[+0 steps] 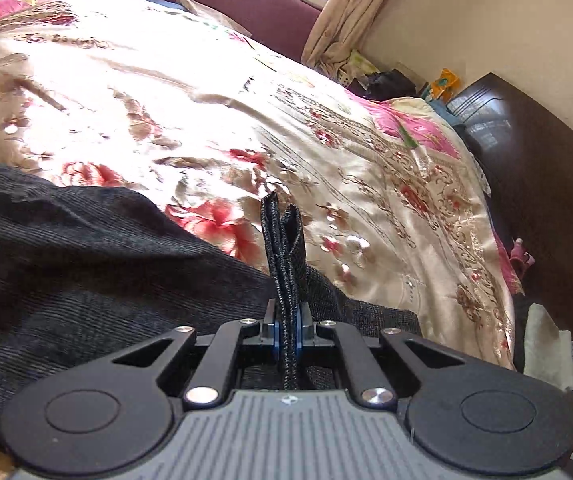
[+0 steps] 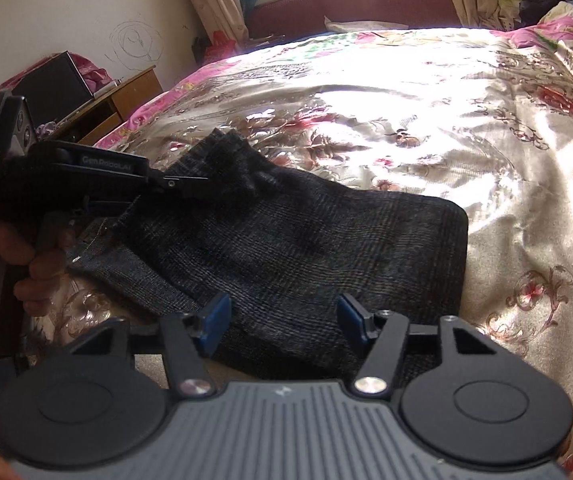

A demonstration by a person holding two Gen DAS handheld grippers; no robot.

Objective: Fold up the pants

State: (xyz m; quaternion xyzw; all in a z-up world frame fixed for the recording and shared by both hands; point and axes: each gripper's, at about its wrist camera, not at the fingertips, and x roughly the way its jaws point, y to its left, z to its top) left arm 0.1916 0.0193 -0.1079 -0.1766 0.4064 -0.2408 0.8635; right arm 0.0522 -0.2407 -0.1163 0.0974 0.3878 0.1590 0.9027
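Note:
Dark grey checked pants (image 2: 286, 236) lie folded into a thick stack on the floral bedspread (image 2: 406, 92). My left gripper (image 1: 286, 326) is shut on a bunched edge of the pants (image 1: 282, 248), which stands up between its blue pads; the rest of the cloth (image 1: 86, 264) spreads to its left. In the right wrist view the left gripper (image 2: 202, 182) comes in from the left, held by a hand, pinching the pants' upper left edge. My right gripper (image 2: 280, 318) is open and empty, its blue pads (image 2: 215, 316) just above the near edge of the stack.
The bed fills both views. A dark wooden headboard (image 1: 546, 184) and piled clothes (image 1: 390, 80) are at the right in the left wrist view. A wooden nightstand (image 2: 114, 104) with a black box stands beyond the bed's left side. A maroon bench (image 2: 346, 4) runs under the window.

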